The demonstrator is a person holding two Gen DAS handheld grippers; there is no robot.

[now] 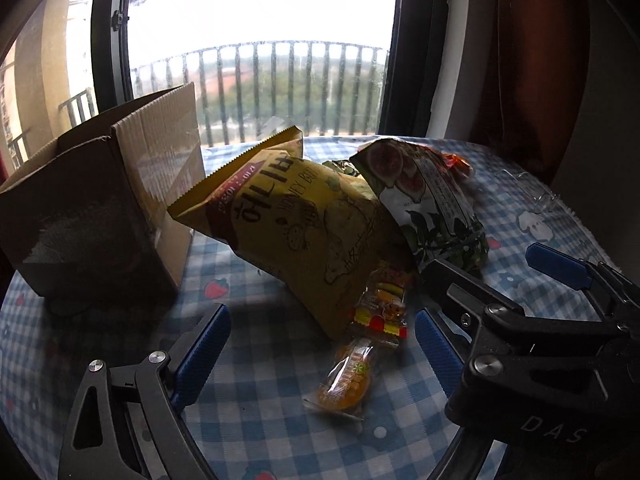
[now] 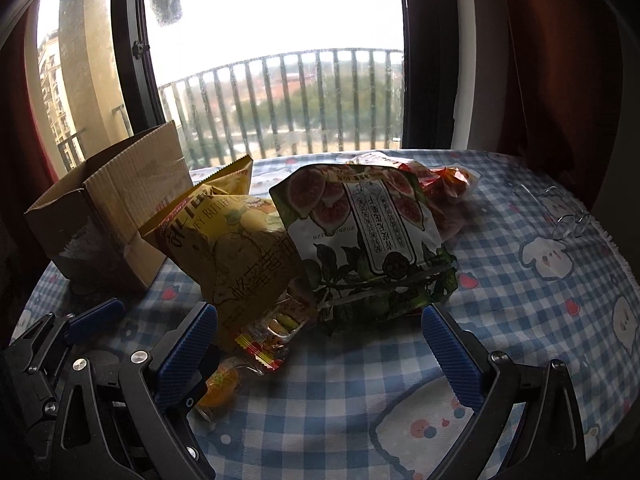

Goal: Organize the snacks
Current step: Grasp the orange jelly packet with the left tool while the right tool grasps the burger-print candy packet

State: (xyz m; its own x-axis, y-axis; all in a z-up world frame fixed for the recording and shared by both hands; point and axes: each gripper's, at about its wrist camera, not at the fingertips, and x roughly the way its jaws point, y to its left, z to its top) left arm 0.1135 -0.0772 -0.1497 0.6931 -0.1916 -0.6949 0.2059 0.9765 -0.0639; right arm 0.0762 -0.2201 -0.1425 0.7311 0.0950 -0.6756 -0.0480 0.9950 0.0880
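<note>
Blue-and-white checked cloth [image 2: 500, 280], dotted with strawberries and little cartoon animals, covers the table by the window [image 2: 272, 20]. On it sits a heap of snacks: a yellow honey-butter chip bag [image 1: 320, 236] leans with its serrated top toward an open cardboard box [image 1: 104, 208] at the left, and a fig-printed bag [image 2: 368, 232] lies against the chip bag's right side, partly over it. Behind the fig bag an orange-red packet [image 2: 452, 180] pokes out. At the near edge of the pile a small clear candy packet [image 1: 380, 312] with red and yellow trim lies half under the chip bag, and an orange jelly pouch [image 1: 348, 380] rests on the cloth just in front of it.

Both claws point down at the pile, side by side. The left claw [image 1: 320, 356] stands wide, with nothing gripped; the candy packet and the jelly pouch lie on the cloth between its blue pads (not touched by either, as far as I can see). The right claw [image 2: 320, 344] is spread wide too, holding nothing, its pads to either side of the near ends of the chip and fig bags. A pair of clear glasses [image 2: 560, 216] lies on the cloth well to the right.
</note>
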